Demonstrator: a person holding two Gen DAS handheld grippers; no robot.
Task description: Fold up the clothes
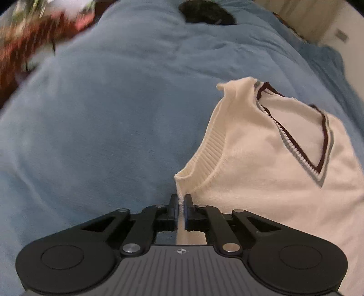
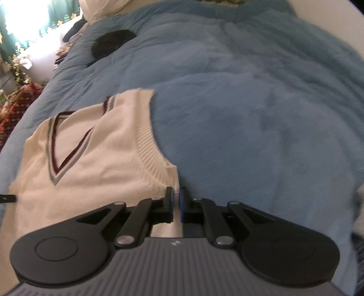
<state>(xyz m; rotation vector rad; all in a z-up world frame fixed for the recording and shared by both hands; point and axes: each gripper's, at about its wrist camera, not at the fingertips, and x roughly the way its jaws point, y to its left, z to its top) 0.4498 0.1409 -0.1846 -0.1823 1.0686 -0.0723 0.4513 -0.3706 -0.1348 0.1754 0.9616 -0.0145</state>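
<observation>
A cream knit vest [image 1: 261, 145] with a maroon and grey V-neck trim lies front up on a blue blanket [image 1: 113, 113]. My left gripper [image 1: 181, 200] is shut on the vest's left side seam, just below the ribbed armhole. In the right wrist view the same vest [image 2: 102, 154] lies to the left. My right gripper [image 2: 176, 195] is shut on its right side edge below the other armhole. The tip of the left gripper [image 2: 8, 198] shows at the far left edge of that view.
A dark garment [image 1: 206, 11] lies at the far end of the blanket, also in the right wrist view [image 2: 112, 42]. Red patterned fabric [image 1: 25, 43] lies off the blanket's left side. A bright window [image 2: 25, 16] and a pillow [image 2: 102, 8] are far left.
</observation>
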